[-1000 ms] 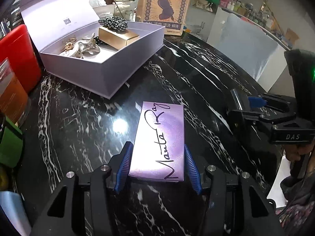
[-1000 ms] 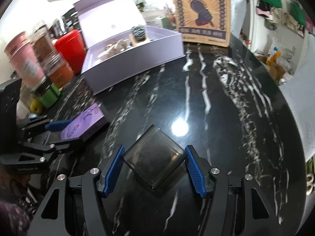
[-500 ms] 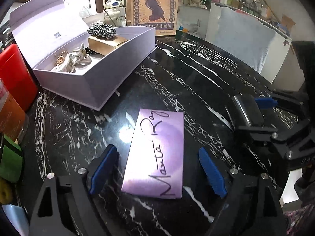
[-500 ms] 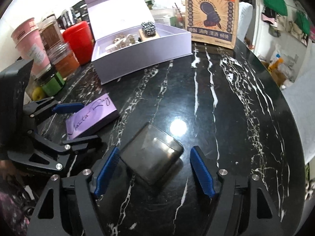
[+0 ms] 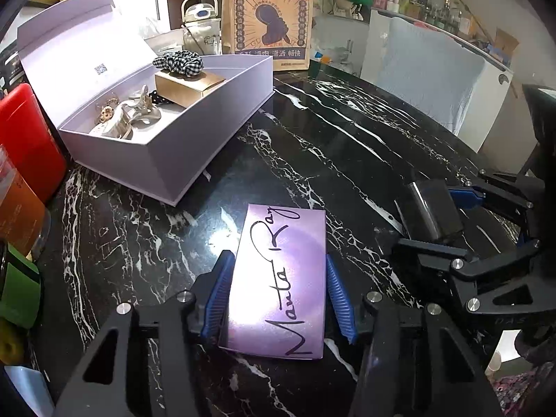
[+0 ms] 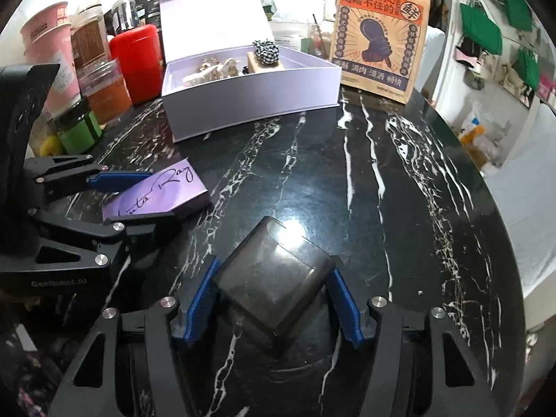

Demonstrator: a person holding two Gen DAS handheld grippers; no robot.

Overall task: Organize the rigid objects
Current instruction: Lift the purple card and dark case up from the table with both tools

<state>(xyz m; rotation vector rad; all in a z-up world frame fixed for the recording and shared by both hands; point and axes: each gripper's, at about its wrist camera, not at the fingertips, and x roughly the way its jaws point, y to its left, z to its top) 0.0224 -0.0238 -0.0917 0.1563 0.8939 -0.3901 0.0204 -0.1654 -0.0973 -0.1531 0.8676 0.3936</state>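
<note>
I judge the sorting partly done: the open lilac box (image 5: 194, 146) already holds a checked scrunchie (image 5: 179, 63), a gold carton (image 5: 189, 85) and hair clips (image 5: 128, 118). Two things remain on the tabletop (image 5: 312, 160). My left tongs (image 5: 282, 299) are closing, pads against the purple card box (image 5: 281, 278) signed "Manta Ray". My right tongs (image 6: 274, 307) are closing onto the smoky plastic case (image 6: 274, 285). The paper bag (image 6: 378, 31) carries Chinese print; "GenRobot AI" marks the left tool.

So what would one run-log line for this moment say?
left gripper: closing on purple box | right gripper: closing on dark case | both on table
</note>
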